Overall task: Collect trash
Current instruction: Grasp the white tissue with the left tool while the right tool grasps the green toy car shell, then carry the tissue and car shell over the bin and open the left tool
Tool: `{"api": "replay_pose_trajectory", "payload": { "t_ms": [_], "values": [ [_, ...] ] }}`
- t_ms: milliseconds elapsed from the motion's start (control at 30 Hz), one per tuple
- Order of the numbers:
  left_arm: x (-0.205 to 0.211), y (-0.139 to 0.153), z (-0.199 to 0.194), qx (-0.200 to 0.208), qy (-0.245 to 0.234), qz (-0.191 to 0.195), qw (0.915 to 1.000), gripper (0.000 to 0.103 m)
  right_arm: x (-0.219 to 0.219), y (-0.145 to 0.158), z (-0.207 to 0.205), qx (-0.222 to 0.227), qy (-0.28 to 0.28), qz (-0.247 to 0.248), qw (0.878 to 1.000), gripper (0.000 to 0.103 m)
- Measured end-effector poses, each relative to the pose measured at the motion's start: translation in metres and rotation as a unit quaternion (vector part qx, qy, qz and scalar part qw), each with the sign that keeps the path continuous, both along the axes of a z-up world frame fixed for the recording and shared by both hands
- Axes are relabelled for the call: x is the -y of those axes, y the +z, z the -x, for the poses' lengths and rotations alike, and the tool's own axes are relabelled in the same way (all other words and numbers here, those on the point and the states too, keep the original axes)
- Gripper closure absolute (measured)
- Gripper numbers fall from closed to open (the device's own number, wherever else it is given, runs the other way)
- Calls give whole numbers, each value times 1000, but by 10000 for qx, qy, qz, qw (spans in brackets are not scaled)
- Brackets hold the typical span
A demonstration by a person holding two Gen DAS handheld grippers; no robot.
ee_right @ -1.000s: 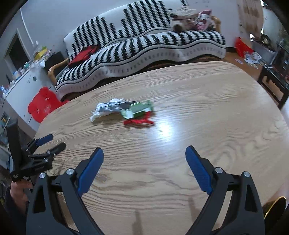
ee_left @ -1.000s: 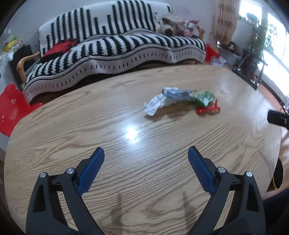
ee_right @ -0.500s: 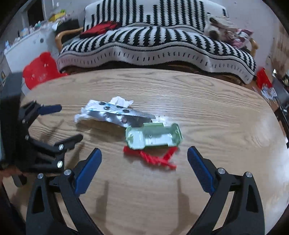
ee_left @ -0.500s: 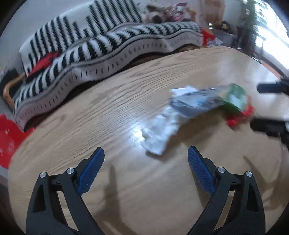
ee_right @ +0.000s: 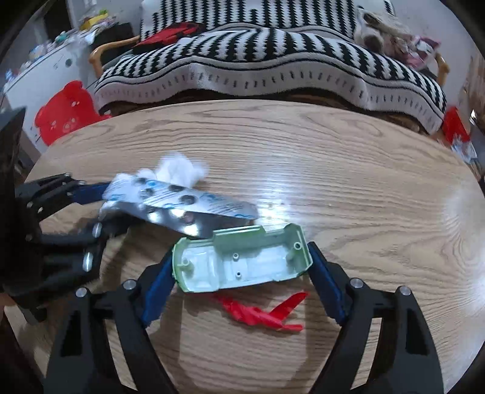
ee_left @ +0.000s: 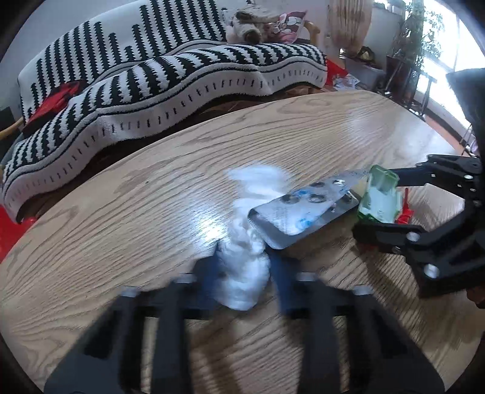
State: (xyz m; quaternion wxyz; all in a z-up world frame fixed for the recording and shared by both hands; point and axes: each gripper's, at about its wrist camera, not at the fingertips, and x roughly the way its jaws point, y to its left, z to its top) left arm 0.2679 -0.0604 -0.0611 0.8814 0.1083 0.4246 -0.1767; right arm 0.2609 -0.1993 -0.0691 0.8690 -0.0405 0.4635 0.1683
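- Left gripper (ee_left: 244, 272): blue pads closed against both sides of the near end of a crumpled white tissue (ee_left: 247, 242); the fingers are motion-blurred, yet the pads plainly touch the wad. The tissue's long axis runs away from the gripper, toward the sofa.
- Right gripper (ee_right: 241, 266): pads pressed on the two short ends of a pale green plastic shell (ee_right: 242, 260), gripping it lengthwise. The shell's long axis runs left to right across that view, hollow side up, its right end slightly higher.
- Silver blister pack (ee_right: 182, 207): lies over the tissue, one end touching the green shell's left corner. Its long axis is diagonal, from upper left to lower right in the right wrist view; in the left wrist view it points toward the right gripper.
- Red plastic scrap (ee_right: 260, 312): on the table (ee_right: 363, 169) just beside the shell, on the right gripper's side, between its fingers.
- All four items sit clustered near the middle of the oval wooden table; the two grippers face each other across the cluster, close together.
- Beyond the table: sofa (ee_left: 169, 75) under a black-and-white striped blanket, a stuffed toy (ee_left: 245, 25) on it, and a red stool (ee_right: 66, 112) on the floor.
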Motion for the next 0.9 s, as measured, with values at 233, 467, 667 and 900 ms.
{"api": "replay_pose_trajectory", "payload": {
  "t_ms": [233, 467, 667, 900],
  "values": [
    [-19, 25, 27, 102, 279, -60, 9995, 83, 6, 41, 39, 331, -53, -201, 9992, 24],
    [-51, 67, 67, 353, 801, -139, 9961, 83, 23, 76, 88, 415, -276, -409, 9979, 24],
    [-21, 84, 109, 119, 688, 183, 9974, 82, 44, 90, 130, 408, -588, -434, 9965, 24],
    [45, 85, 132, 67, 254, 204, 9994, 82, 93, 91, 168, 384, -1032, -432, 9930, 24]
  ]
}}
